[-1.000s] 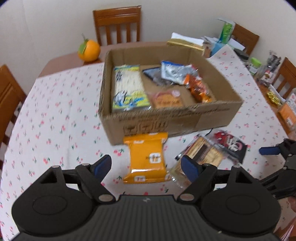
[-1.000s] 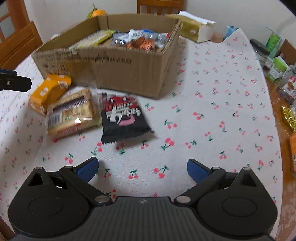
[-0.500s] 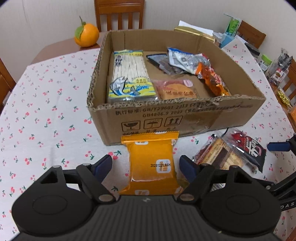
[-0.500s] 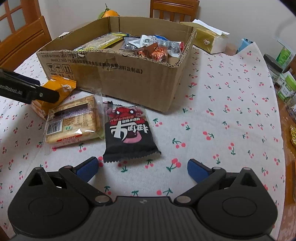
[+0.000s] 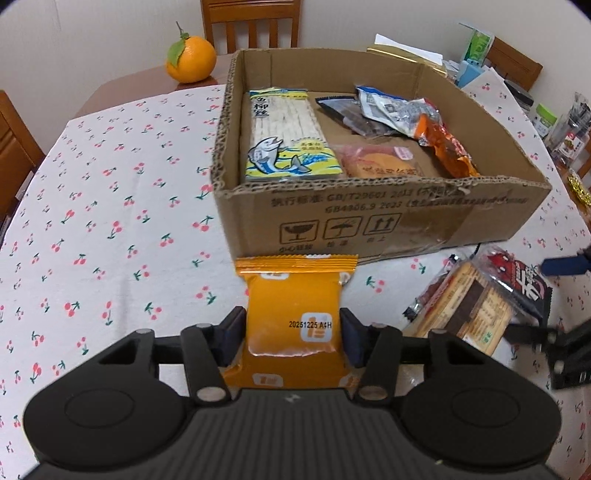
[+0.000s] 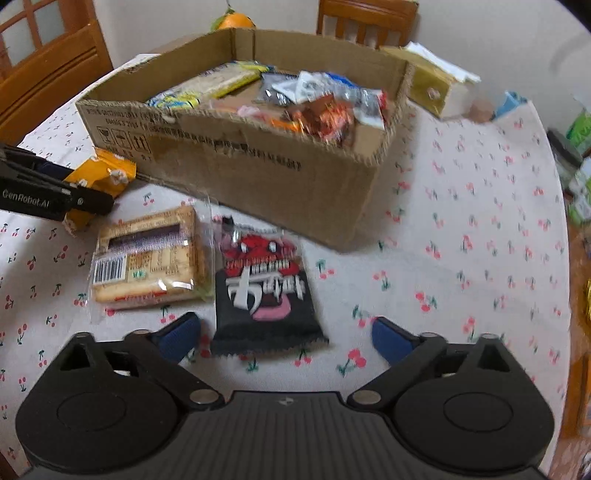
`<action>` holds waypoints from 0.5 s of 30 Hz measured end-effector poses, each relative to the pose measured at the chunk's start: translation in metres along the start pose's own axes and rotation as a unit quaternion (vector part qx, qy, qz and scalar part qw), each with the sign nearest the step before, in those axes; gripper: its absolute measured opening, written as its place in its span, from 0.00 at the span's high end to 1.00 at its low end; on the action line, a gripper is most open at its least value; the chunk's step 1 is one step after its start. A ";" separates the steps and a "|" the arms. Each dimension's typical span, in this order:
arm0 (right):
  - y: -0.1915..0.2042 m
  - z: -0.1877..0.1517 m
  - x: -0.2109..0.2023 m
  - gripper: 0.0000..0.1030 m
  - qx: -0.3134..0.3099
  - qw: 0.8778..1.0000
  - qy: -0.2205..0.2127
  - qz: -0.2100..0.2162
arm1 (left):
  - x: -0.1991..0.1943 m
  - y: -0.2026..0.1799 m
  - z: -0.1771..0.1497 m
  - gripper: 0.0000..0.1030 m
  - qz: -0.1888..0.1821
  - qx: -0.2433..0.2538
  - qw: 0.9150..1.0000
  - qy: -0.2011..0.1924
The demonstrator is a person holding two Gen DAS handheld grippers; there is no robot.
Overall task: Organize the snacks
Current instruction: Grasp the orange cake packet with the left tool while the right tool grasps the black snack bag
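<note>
My left gripper is shut on an orange snack packet lying on the tablecloth just in front of the cardboard box. The box holds several snacks, among them a fish-print packet. In the right wrist view the left gripper shows at the left, on the orange packet. My right gripper is open, just short of a black and red packet. A clear cracker pack lies left of it. The box stands behind.
An orange fruit sits on the table's far left corner. Wooden chairs stand around the table. A gold tissue box lies behind the box. Bottles and packets crowd the right side. The cherry-print tablecloth spreads to the left.
My left gripper moved forward around the orange packet and closed on it. My right gripper moved closer to the black and red packet and stayed open.
</note>
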State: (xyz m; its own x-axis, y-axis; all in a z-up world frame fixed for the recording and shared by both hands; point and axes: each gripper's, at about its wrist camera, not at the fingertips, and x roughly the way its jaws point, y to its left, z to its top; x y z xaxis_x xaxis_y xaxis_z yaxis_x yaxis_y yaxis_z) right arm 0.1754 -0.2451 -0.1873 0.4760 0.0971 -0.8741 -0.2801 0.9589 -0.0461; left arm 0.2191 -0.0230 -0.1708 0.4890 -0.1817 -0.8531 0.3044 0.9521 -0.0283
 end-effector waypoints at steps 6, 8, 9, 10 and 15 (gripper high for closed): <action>0.001 0.011 -0.007 0.28 -0.023 1.000 -0.008 0.018 | 0.000 -0.003 -0.001 0.48 0.006 0.009 1.000 -0.003; 0.002 0.012 -0.007 0.36 -0.025 0.999 -0.001 0.029 | 0.001 -0.005 0.000 0.48 0.006 0.013 1.000 -0.004; 0.001 0.012 -0.005 0.37 -0.025 0.999 0.002 0.030 | 0.001 -0.005 0.000 0.48 0.006 0.013 1.000 -0.004; 0.002 0.012 -0.005 0.37 -0.024 0.999 0.003 0.030 | 0.001 -0.005 0.000 0.48 0.005 0.013 1.000 -0.004; 0.003 0.006 -0.008 0.47 -0.016 0.999 0.004 0.029 | 0.000 -0.004 0.000 0.48 0.000 0.012 1.000 -0.002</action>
State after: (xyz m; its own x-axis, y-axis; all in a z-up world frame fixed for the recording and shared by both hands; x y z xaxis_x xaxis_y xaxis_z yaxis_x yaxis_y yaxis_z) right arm 0.1755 -0.2415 -0.1776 0.4510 0.1492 -0.8800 -0.3333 0.9428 -0.0109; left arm 0.2177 -0.0263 -0.1710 0.4927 -0.1830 -0.8507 0.3235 0.9461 -0.0162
